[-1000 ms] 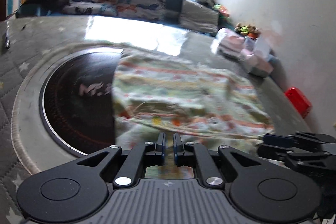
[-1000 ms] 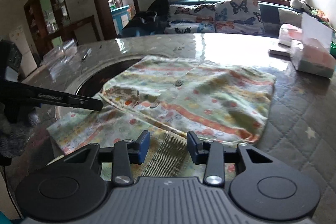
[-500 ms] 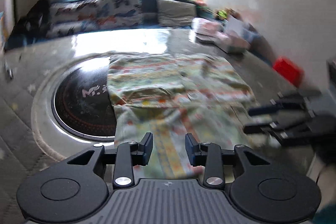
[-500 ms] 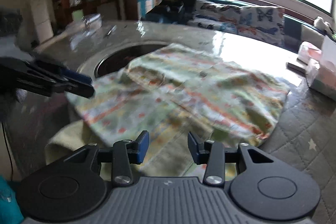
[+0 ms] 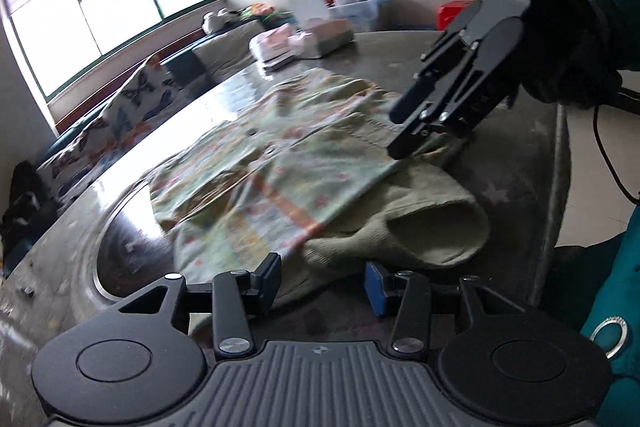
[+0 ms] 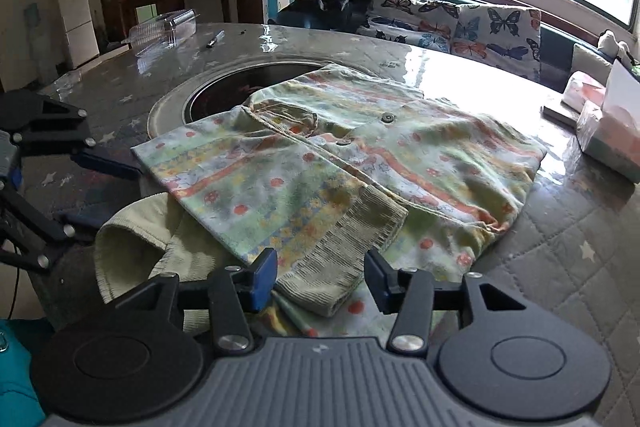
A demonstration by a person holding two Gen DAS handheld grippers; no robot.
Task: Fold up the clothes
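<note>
Where the round table (image 6: 580, 267) fills your right view, its near edge is cut off by the gripper body. The patterned garment (image 6: 360, 155) lies mid-frame, a sleeve folded across, blurred in your left view. Your left gripper (image 5: 322, 281) and right gripper (image 6: 320, 281) are both opening, pads clear of cloth.

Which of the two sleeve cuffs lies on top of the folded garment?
The ribbed cuff in front of the right tongs: its sleeve is folded over the garment's body. The plain pale-green cuff lies on the table beside it.
</note>
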